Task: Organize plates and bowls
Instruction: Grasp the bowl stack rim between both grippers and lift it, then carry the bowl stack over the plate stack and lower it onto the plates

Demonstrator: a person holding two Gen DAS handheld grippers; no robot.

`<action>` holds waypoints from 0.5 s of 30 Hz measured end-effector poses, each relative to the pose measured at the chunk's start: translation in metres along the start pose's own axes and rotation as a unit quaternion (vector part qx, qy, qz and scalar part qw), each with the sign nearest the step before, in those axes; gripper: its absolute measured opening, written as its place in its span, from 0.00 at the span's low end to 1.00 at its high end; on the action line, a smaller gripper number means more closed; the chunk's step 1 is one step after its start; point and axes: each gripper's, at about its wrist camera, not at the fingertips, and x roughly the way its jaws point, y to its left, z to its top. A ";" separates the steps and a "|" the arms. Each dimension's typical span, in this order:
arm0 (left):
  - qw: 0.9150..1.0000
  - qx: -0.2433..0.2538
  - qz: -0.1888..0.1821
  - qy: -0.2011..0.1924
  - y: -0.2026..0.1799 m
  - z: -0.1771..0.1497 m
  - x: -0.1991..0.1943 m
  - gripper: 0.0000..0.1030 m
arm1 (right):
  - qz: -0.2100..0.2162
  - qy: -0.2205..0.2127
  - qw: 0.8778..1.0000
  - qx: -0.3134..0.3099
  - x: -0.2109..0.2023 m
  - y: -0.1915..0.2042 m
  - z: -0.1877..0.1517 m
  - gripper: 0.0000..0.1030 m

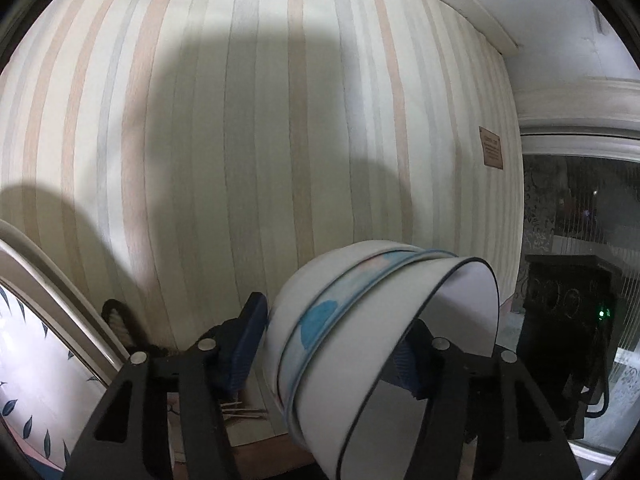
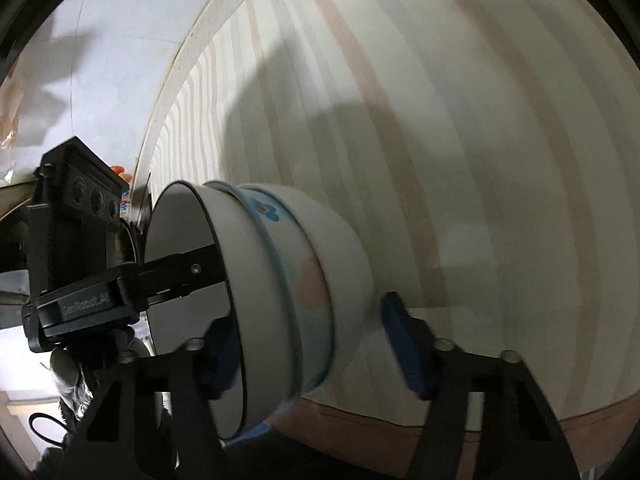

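I hold my left gripper (image 1: 330, 344) tilted steeply downward, its jaws about halfway apart with one blue pad on the outside and the other on the inside of the wall of a stack of nested bowls (image 1: 360, 340) lying on its side. My right gripper (image 2: 316, 344) also angles down, jaws set at a similar width: one finger sits inside the stack and the other, to the right, stands clear of it.
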 end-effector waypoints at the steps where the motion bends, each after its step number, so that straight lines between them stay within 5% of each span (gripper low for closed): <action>1: 1.000 0.003 0.001 -0.003 -0.001 -0.001 0.000 0.54 | 0.000 -0.001 1.000 0.002 0.001 0.000 0.000 0.58; 15: 0.999 -0.027 0.020 -0.016 0.002 -0.008 -0.014 0.54 | 0.014 0.009 1.000 -0.008 -0.006 0.002 0.001 0.57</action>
